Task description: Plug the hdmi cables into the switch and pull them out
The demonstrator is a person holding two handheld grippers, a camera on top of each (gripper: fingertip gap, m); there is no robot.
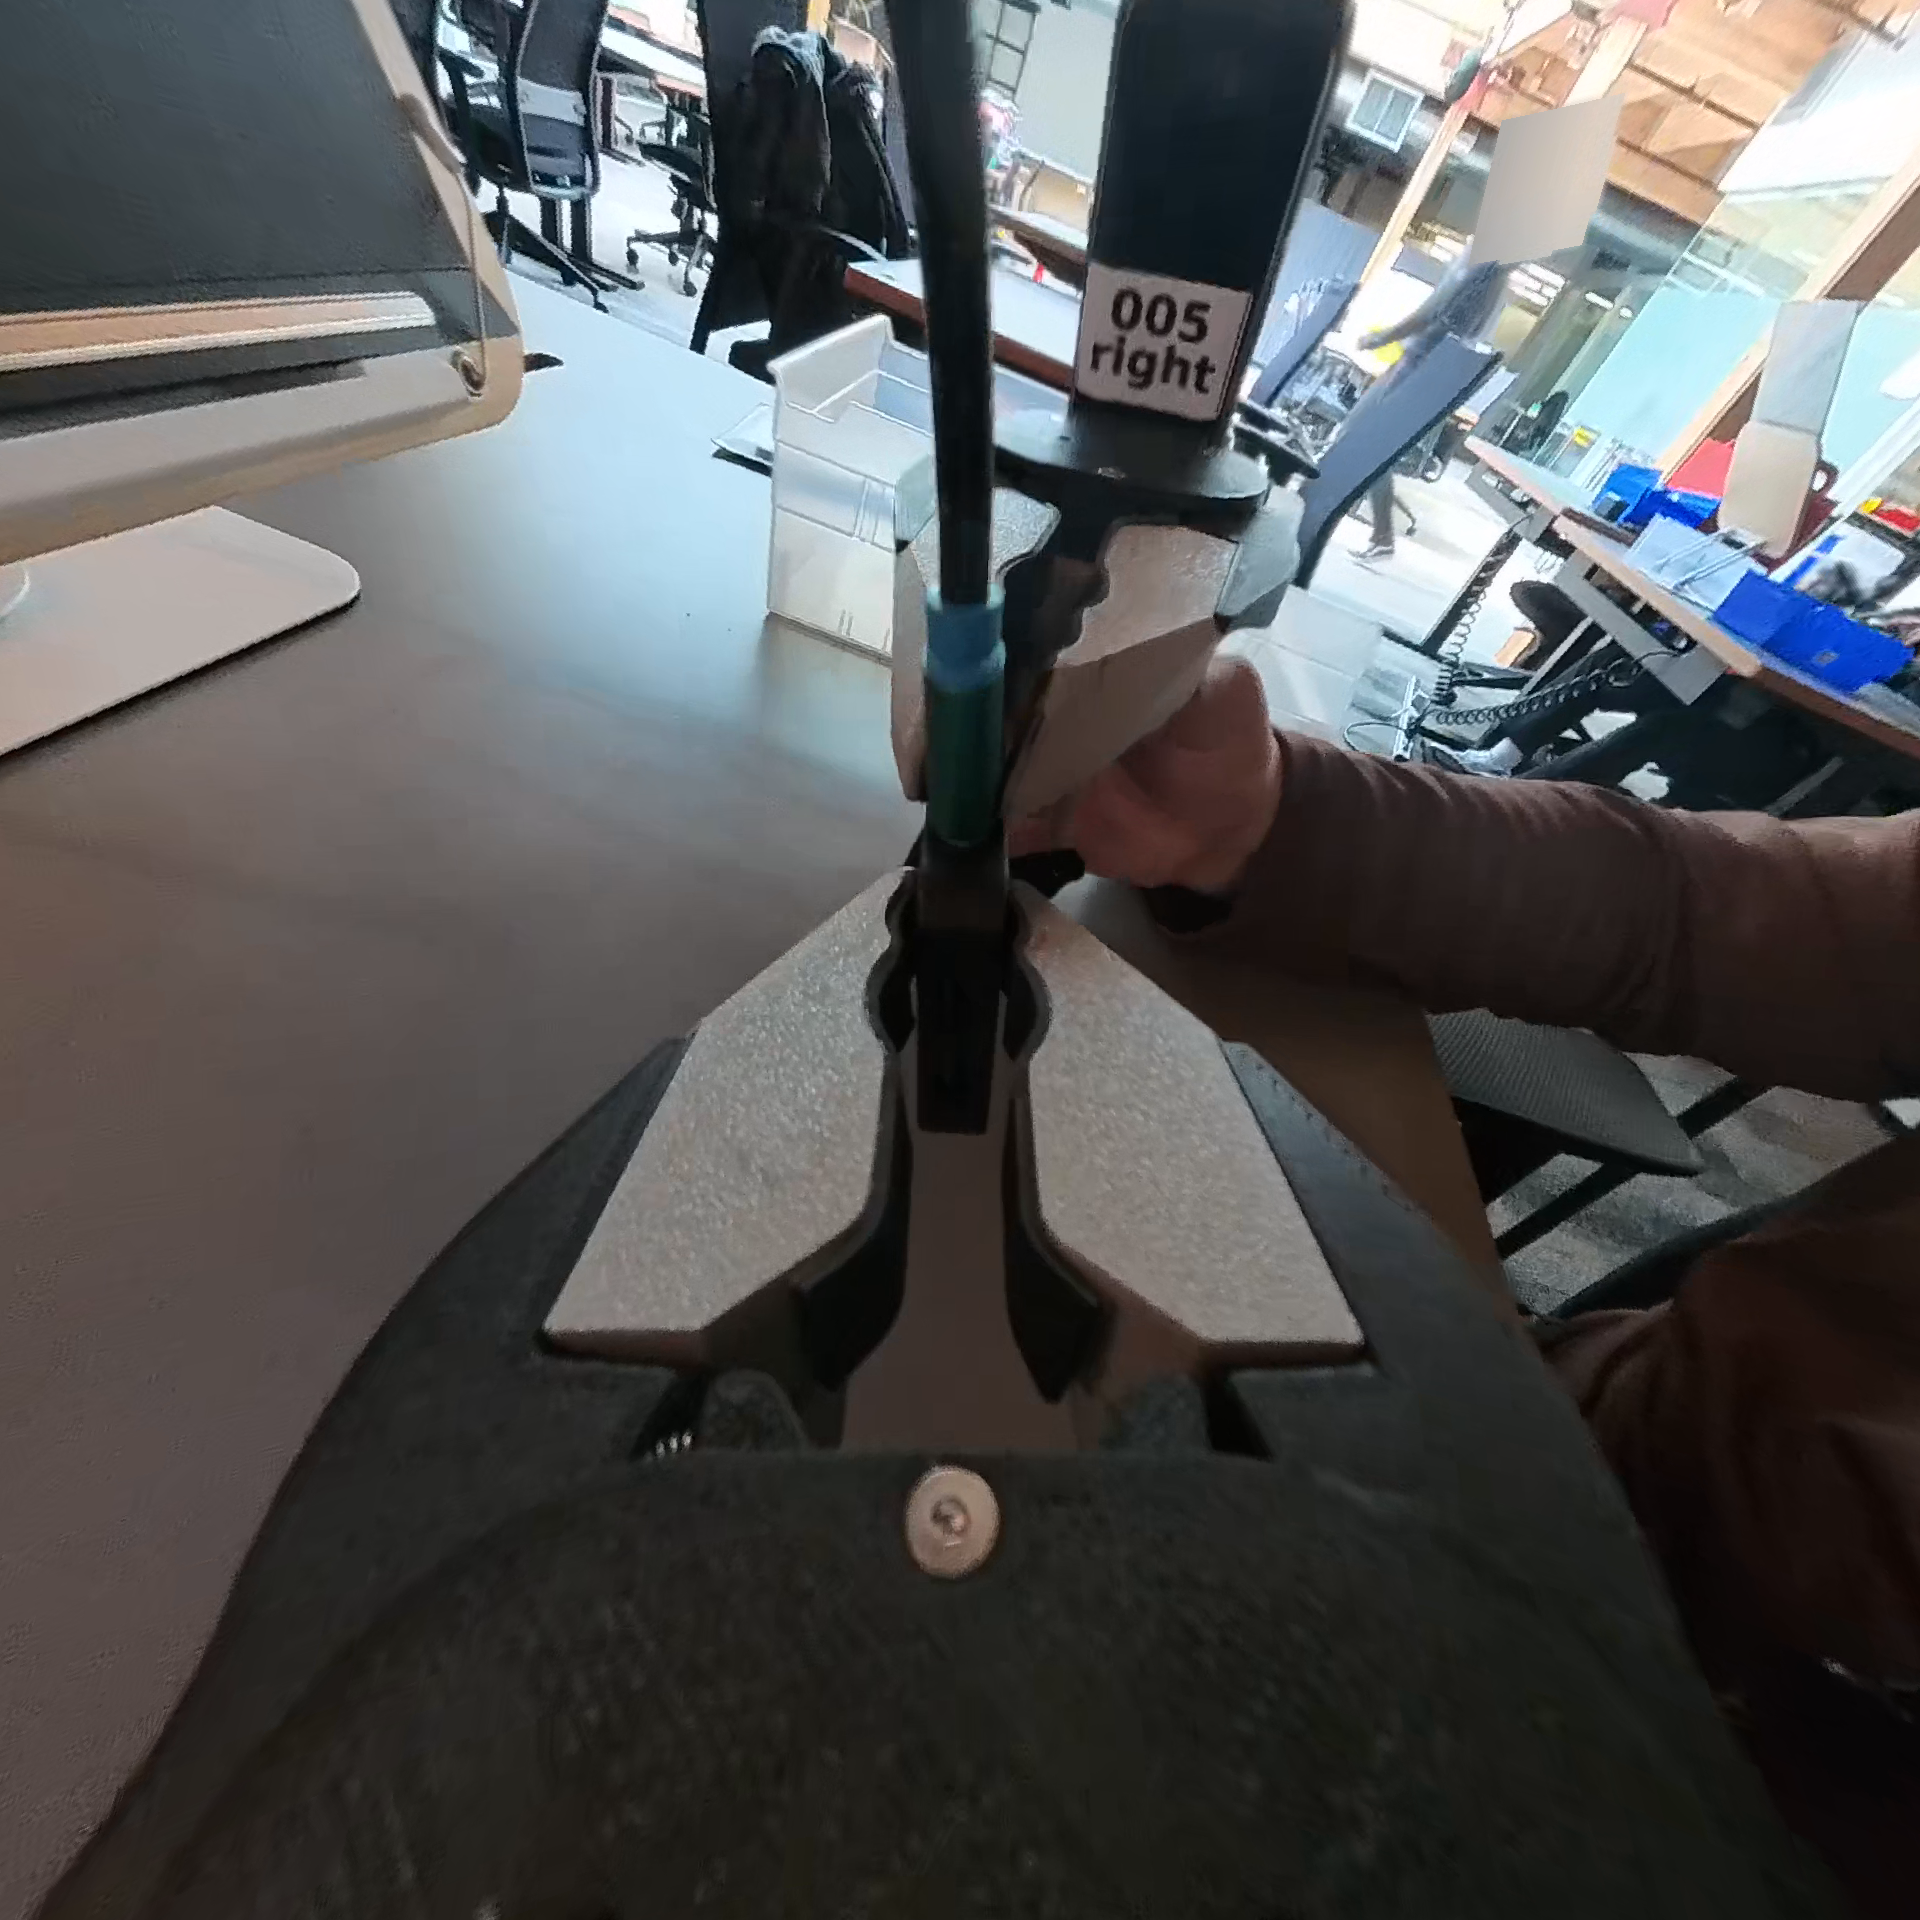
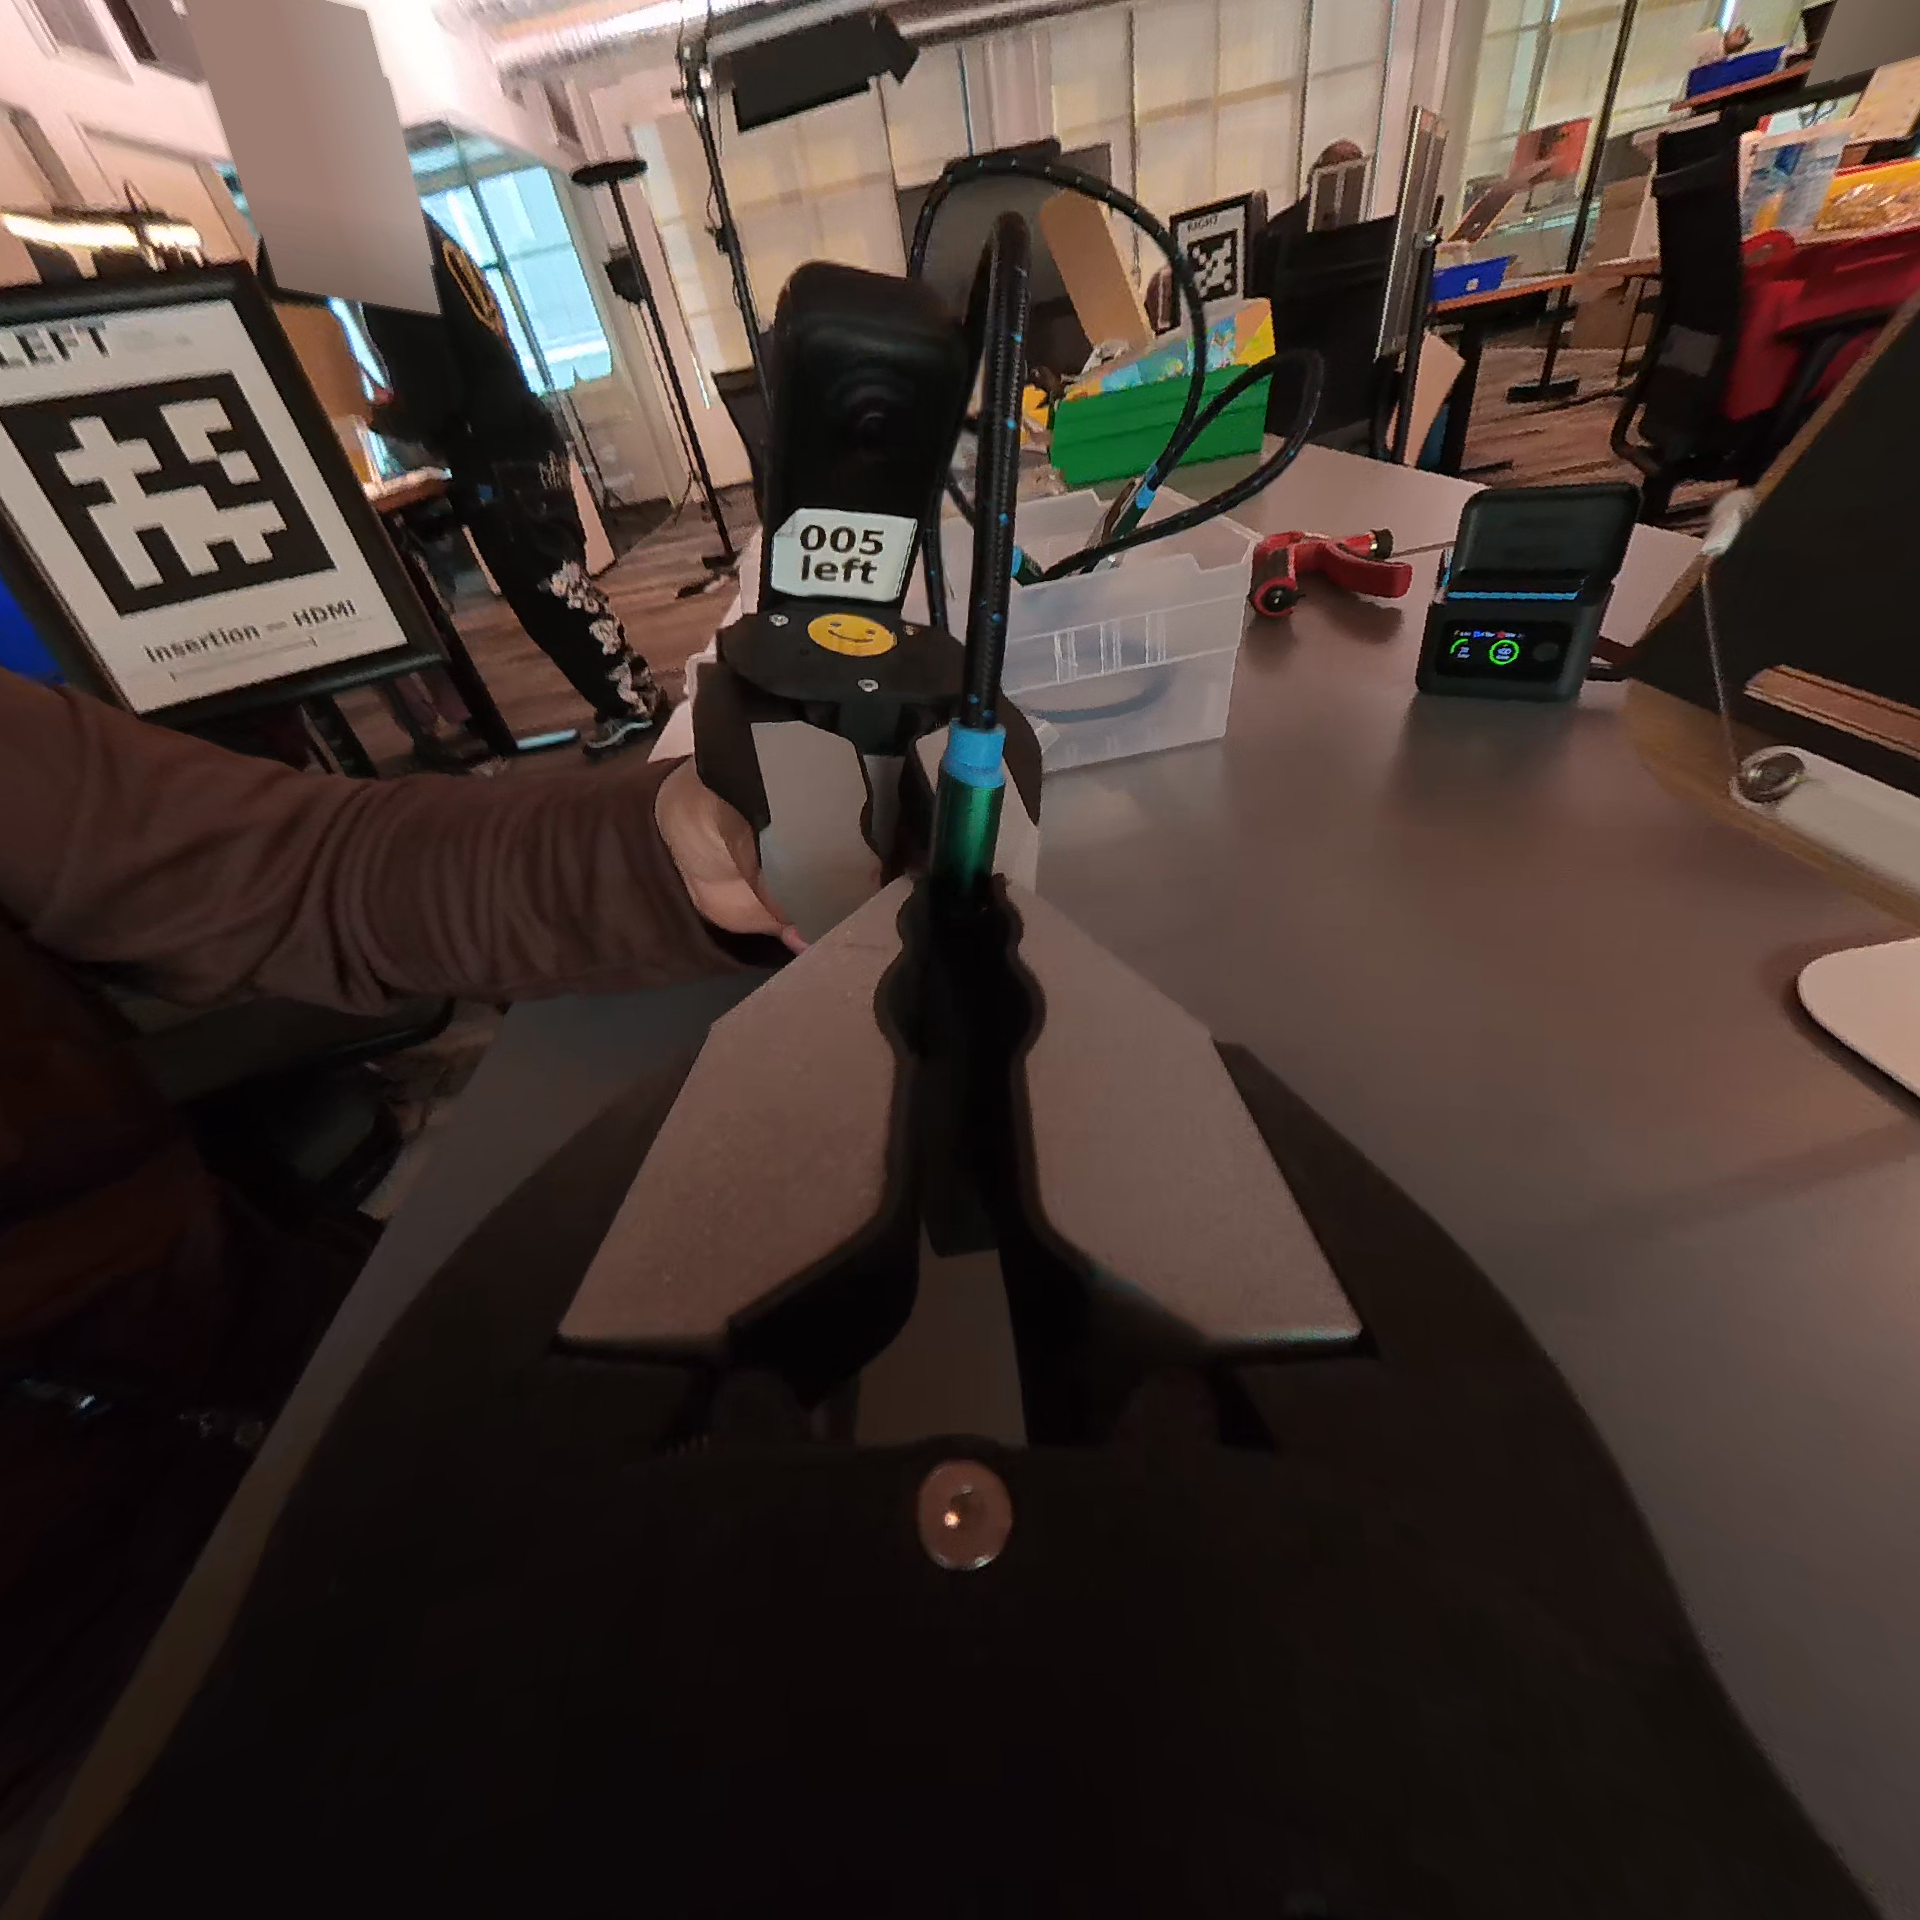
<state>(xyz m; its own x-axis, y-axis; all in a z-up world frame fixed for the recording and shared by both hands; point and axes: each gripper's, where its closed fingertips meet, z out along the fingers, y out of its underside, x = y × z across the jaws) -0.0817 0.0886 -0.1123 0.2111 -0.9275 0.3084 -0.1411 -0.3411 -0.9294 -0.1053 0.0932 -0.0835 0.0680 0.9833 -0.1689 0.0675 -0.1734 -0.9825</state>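
Black braided hdmi cable, green-blue collar, upright; plug clamped

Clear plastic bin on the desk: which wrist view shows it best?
Right wrist view. The clear plastic bin shows its front wall, rim and the braided cables dropping into it. In the left wrist view the bin is partly hidden behind the cable and the far hand-held gripper.

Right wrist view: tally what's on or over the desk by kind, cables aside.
Grippers: 2, the right and the left, both shut on the cable
Clear bin: 1
Red tool: 1
Black device with a screen: 1
Monitor: 1
Total: 6
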